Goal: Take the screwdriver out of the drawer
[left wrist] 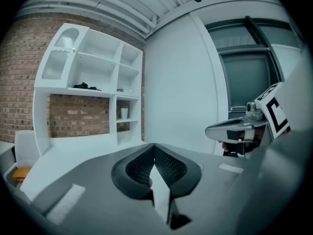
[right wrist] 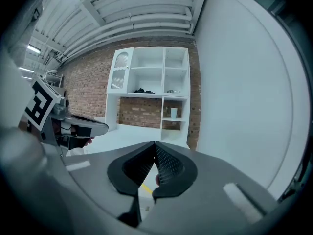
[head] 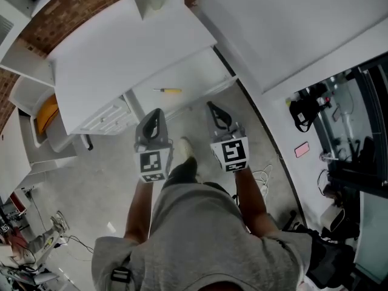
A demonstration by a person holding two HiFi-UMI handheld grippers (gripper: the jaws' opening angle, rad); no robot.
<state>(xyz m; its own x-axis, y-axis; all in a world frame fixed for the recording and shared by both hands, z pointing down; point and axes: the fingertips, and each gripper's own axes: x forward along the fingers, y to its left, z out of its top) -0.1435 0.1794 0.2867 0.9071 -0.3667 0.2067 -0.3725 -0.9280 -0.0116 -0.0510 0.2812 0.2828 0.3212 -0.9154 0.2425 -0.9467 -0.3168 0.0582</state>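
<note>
The screwdriver (head: 167, 90), with a yellow handle and a thin shaft, lies alone in the open white drawer (head: 200, 71) of a white counter. Both grippers are held side by side just short of the drawer's front edge and point at it. My left gripper (head: 156, 112) is shut with nothing in it; in its own view the jaws (left wrist: 153, 146) meet at the tips. My right gripper (head: 213, 106) is also shut and empty, jaws together (right wrist: 155, 145). A yellow sliver of the screwdriver (right wrist: 144, 185) shows below them.
White counter top (head: 127, 47) above the drawer, with closed drawers (head: 104, 119) to its left. Brick wall and white shelf unit (right wrist: 151, 89) behind, holding a white cup (right wrist: 173, 113). An orange object (head: 47, 114) sits at far left. Cables (head: 262, 177) lie on the concrete floor; white wall on the right.
</note>
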